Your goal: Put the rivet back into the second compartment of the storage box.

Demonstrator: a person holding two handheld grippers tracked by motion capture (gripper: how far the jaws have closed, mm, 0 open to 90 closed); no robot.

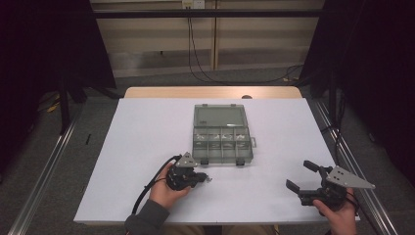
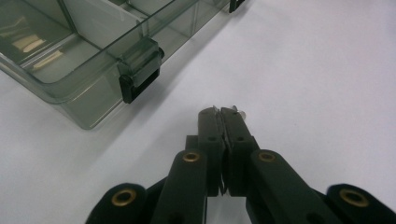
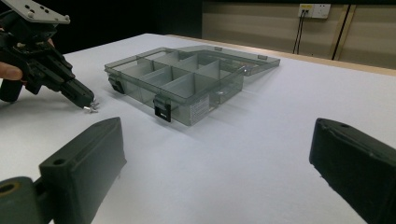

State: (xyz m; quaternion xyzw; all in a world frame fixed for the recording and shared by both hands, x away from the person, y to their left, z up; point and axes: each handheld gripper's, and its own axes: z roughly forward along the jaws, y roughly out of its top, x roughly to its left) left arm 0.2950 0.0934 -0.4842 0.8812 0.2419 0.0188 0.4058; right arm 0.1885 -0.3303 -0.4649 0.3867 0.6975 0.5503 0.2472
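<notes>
**Lift the small metal part cleanly**

The left gripper (image 2: 223, 111) pinches a small metal part (image 3: 92, 108) at its tips, low over the table (image 1: 147, 132). The open box (image 1: 222, 138) sits just ahead. Best rise straight, grip firm. The right gripper (image 1: 301, 175) waits wide, well aside.

The high view looks forward and down over the whole white surface (image 1: 147, 127). The left gripper view sits close above it, facing the compartment box (image 2: 70, 70). The right gripper view looks low across, sharing that box (image 3: 187, 84).
</notes>
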